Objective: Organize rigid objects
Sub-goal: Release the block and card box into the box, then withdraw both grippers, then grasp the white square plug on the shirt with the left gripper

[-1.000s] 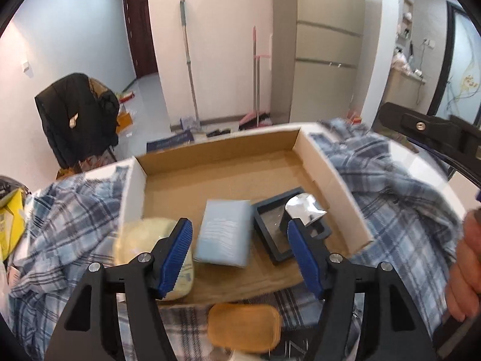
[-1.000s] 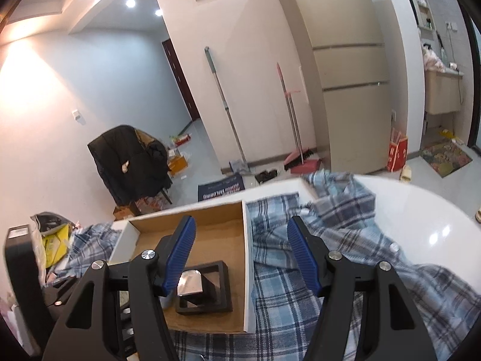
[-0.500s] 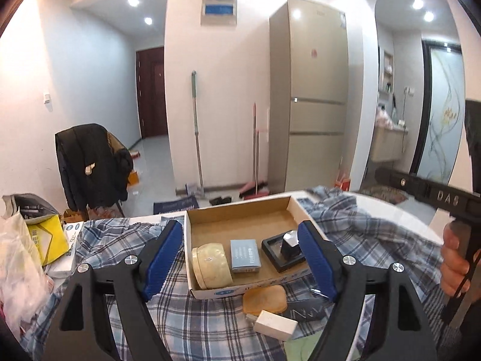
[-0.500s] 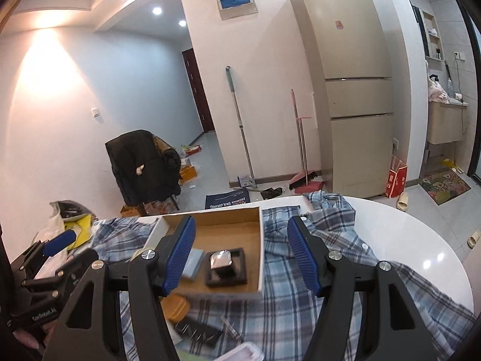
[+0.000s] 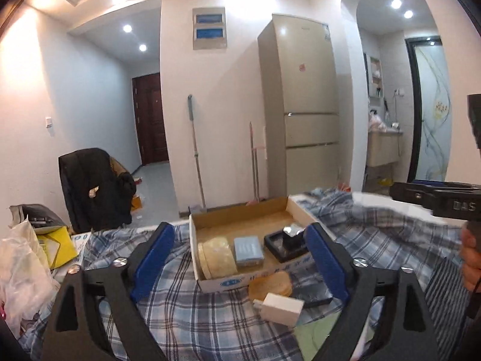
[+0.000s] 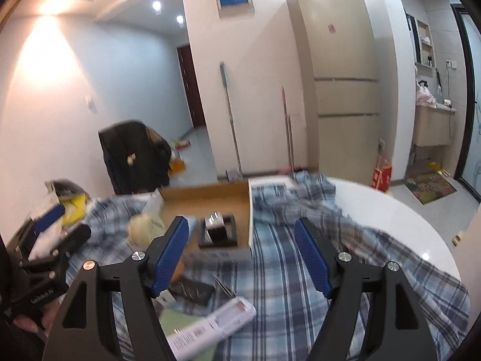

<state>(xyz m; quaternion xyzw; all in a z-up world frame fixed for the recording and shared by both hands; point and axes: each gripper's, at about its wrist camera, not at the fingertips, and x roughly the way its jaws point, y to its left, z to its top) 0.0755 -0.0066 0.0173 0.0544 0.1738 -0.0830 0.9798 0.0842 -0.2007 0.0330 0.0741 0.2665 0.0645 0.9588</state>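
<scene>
While you hold both grippers up over the checked cloth [image 5: 210, 325], each one is spread wide with nothing between its blue pads: the left gripper [image 5: 240, 264] low in the middle of its view, the right gripper [image 6: 240, 255] low in the middle of its own. In the left view, the cardboard box [image 5: 207, 284] sits in the middle of the frame, right between your left pads. Inside it, from left to right, are a pale round tin [image 5: 218, 257], a light blue box [image 5: 248, 249] and a black tray [image 5: 284, 248] with a shiny piece on it. Just in front of the box, touching or nearly touching, lie an orange round thing [image 5: 269, 284] and a white charger block [image 5: 281, 305]. In the right view, a white tube [image 6: 210, 328] lies at the bottom middle of the frame.
</scene>
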